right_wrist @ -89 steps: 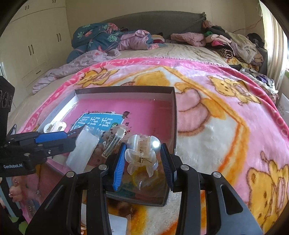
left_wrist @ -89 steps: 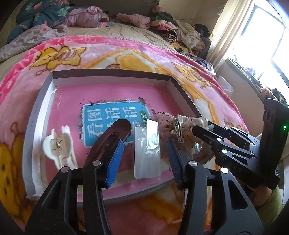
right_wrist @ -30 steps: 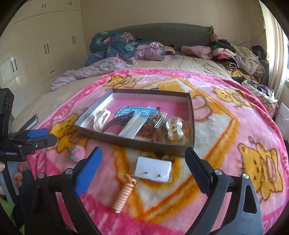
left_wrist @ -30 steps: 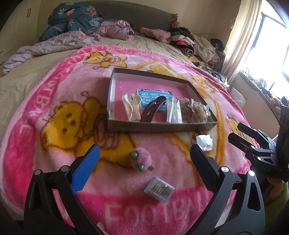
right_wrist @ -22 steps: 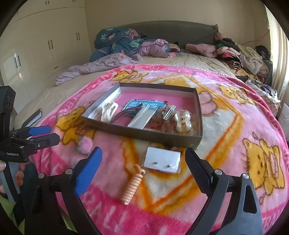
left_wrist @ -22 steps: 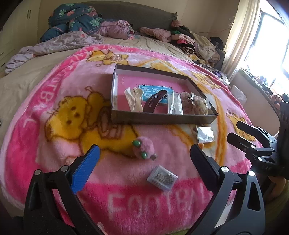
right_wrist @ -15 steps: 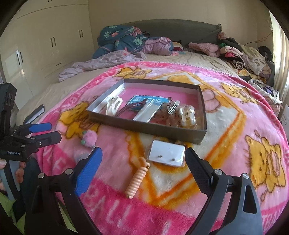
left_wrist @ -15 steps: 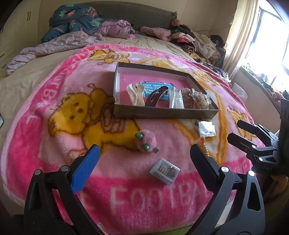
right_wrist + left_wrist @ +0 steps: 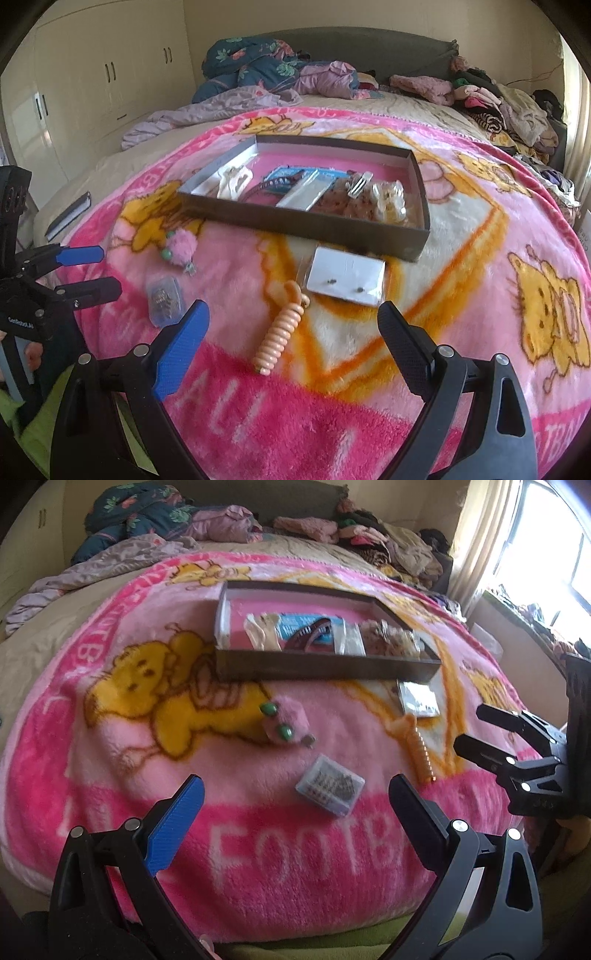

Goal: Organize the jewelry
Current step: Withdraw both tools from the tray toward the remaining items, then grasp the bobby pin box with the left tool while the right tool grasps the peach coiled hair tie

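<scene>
A shallow dark box (image 9: 325, 666) (image 9: 295, 221) on the pink blanket holds a cream claw clip (image 9: 232, 181), a dark barrette (image 9: 310, 635), a clear packet (image 9: 306, 192) and a clear claw clip (image 9: 389, 201). In front of it lie a pink fuzzy clip (image 9: 286, 722) (image 9: 181, 245), a small clear case (image 9: 330, 784) (image 9: 164, 299), an orange spiral tie (image 9: 279, 338) (image 9: 421, 751) and an earring card (image 9: 345, 275) (image 9: 419, 698). My left gripper (image 9: 295, 812) and right gripper (image 9: 291, 336) are open and empty, held back from the loose items.
The pink cartoon blanket (image 9: 480, 258) covers the bed. Piled clothes (image 9: 498, 99) and bedding (image 9: 258, 70) lie at the far end. Wardrobes (image 9: 92, 81) stand left, a window (image 9: 554, 554) right. A dark notebook (image 9: 68, 216) lies at the blanket's left edge.
Both grippers let go of their clips in the box, opened wide and drew back toward the near edge of the bed. The loose items in front of the box came into view.
</scene>
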Motion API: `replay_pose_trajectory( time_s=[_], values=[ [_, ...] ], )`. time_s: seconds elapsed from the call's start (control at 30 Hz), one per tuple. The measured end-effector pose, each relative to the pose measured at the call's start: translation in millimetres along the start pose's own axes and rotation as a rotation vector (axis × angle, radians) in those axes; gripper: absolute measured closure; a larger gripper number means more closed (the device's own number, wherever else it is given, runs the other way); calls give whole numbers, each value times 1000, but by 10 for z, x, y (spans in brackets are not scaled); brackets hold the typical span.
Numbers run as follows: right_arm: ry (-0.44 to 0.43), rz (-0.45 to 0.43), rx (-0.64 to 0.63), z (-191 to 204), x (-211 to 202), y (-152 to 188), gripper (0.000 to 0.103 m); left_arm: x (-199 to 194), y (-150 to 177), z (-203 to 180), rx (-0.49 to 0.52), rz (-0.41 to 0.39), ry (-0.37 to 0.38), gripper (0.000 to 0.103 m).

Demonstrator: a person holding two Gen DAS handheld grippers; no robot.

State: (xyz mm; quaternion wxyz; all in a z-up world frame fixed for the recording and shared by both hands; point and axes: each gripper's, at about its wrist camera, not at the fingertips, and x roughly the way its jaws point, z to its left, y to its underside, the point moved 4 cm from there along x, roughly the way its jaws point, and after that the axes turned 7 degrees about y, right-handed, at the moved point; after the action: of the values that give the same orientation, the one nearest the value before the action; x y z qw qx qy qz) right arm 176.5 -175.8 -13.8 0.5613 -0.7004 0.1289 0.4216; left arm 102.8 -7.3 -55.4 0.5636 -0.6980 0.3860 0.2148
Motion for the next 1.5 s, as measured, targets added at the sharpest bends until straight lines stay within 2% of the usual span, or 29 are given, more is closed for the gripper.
replay_pose_trajectory(
  time_s=[0.23,0.5,0.77,0.87,1.07,1.1,1.27,1.4,1.47,1.5],
  values=[
    [-25,37,-10,29,139,113,26,175,113,-81,26,47,15,12],
    [-73,98,-6,54,380,182,45,357,185,-48,30,84,7,12],
    [-94,132,13,112,611,203,53,451,179,-44,36,93,13,13],
    [-94,127,13,115,614,206,61,489,175,-66,45,99,20,17],
    [-97,120,2,96,604,236,77,563,148,-103,60,96,14,18],
    [-98,117,0,102,603,241,80,567,147,-107,63,93,14,19],
    [-100,106,-12,126,562,247,83,604,117,-114,70,91,14,29],
    [-107,102,-11,122,515,250,84,609,119,-123,83,93,10,43],
    [-107,99,-11,119,494,246,84,600,115,-133,92,89,13,60],
    [-109,95,-11,117,480,243,84,596,116,-139,94,89,17,60]
  ],
)
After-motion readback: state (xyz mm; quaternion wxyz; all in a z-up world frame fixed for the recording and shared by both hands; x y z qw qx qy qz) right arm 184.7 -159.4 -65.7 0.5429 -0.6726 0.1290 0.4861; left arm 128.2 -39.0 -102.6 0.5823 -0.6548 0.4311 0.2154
